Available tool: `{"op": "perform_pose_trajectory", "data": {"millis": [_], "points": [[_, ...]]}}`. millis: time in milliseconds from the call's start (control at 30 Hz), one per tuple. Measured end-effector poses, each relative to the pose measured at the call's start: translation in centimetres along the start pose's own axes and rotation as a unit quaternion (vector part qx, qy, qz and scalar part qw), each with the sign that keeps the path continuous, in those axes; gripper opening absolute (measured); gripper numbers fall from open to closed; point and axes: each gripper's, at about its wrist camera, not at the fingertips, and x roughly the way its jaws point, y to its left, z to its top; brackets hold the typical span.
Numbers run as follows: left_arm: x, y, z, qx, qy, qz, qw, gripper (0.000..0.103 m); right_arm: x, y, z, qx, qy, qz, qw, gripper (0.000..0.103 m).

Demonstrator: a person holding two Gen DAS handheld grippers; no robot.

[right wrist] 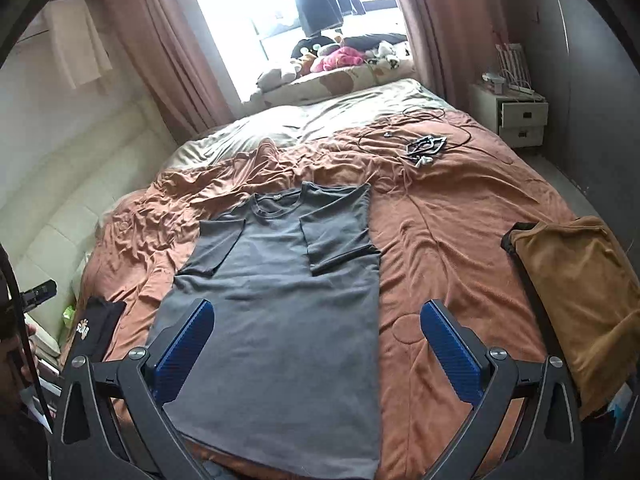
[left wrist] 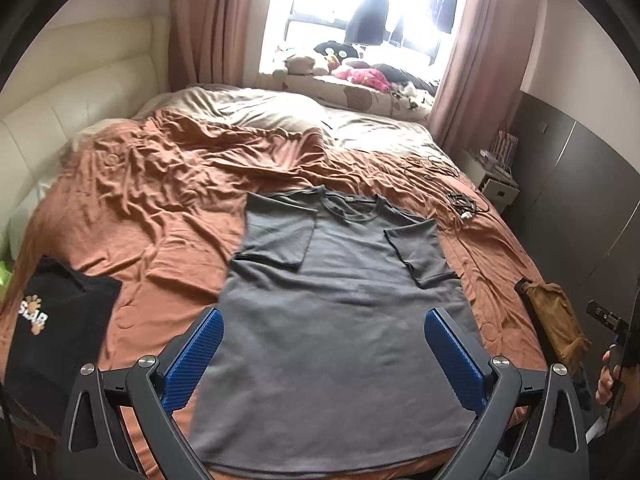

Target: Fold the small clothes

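The grey shirt [left wrist: 340, 312] lies flat on the bed [left wrist: 160, 200], sleeves folded in; both grippers [left wrist: 324, 344] [right wrist: 316, 340] hover above, fingers apart.

Grey short-sleeved T-shirt [left wrist: 340, 300], round neck, lying flat before me on the rust-brown bedspread [left wrist: 160, 208], collar away from me, hem toward me at the near edge of the bed. Both sleeves are folded inward over the chest, and the long sides run straight down to the hem. Black folded garment [left wrist: 56, 344] with a paw-print logo lies to my left; tan folded garment [right wrist: 576, 300] to my right.
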Motion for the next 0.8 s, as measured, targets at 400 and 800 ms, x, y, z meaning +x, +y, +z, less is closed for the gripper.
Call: {"op": "perform_pose_trajectory", "data": {"millis": [400,800], "points": [[-4.2,1.5,-7.4,0.028,-0.015,0.027,0.9991,0.096,-3.3,-0.5,-5.0,-0.021,0.001,-0.016,1.000,0.103],[-3.6,5.6,-15.8,-0.027,0.004,0.038,0.9989,0.086,-4.9,-2.0,-10.0,-0.011,0.006,-0.017,1.000,0.103]]}}
